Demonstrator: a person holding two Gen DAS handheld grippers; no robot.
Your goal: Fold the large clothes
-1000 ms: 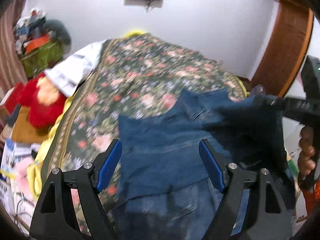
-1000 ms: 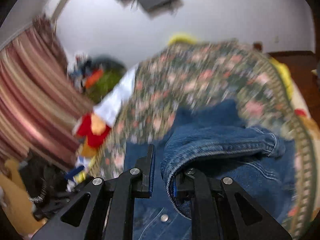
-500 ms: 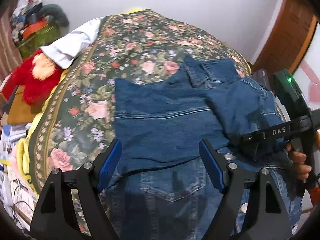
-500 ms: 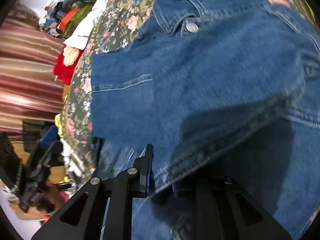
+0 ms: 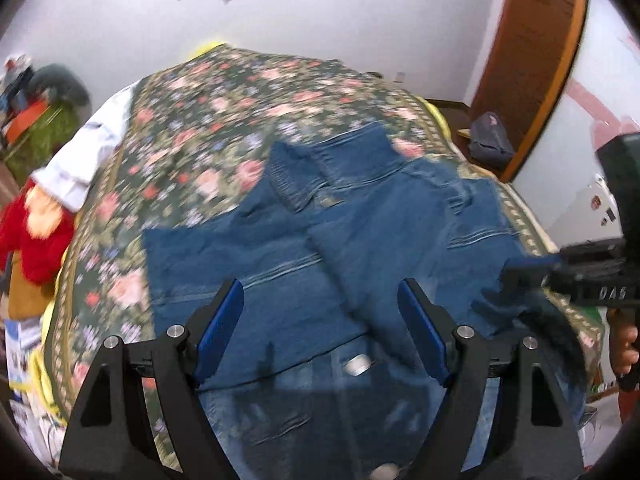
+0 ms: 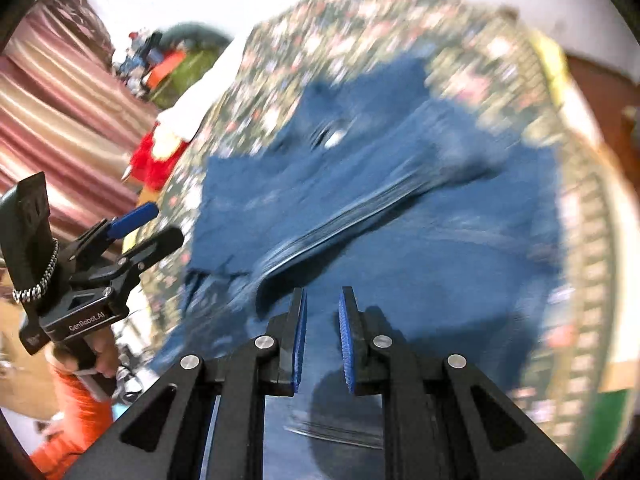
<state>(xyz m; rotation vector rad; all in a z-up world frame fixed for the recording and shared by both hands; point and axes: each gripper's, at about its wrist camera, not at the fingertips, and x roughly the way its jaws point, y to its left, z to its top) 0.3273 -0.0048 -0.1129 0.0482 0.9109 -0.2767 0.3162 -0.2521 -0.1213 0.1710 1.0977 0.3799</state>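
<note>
A blue denim jacket [image 5: 360,264] is seen ahead of the black, blue-padded left tongs [image 5: 320,328]. Beneath it, a dark green bedspread [image 5: 224,120] patterned with pink and red flowers is shown. A red plush toy [image 5: 36,240] is seen left of them.

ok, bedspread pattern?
Dark green floral with pink and red roses; the bedspread shows best in the left wrist view.

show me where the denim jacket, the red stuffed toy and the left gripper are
denim jacket [image 5: 256,280]: left wrist view, folded-over back panel.
red stuffed toy [image 5: 34,248]: left wrist view, red body.
left gripper [image 5: 320,332]: left wrist view, gap between its blue fingertips.
</note>
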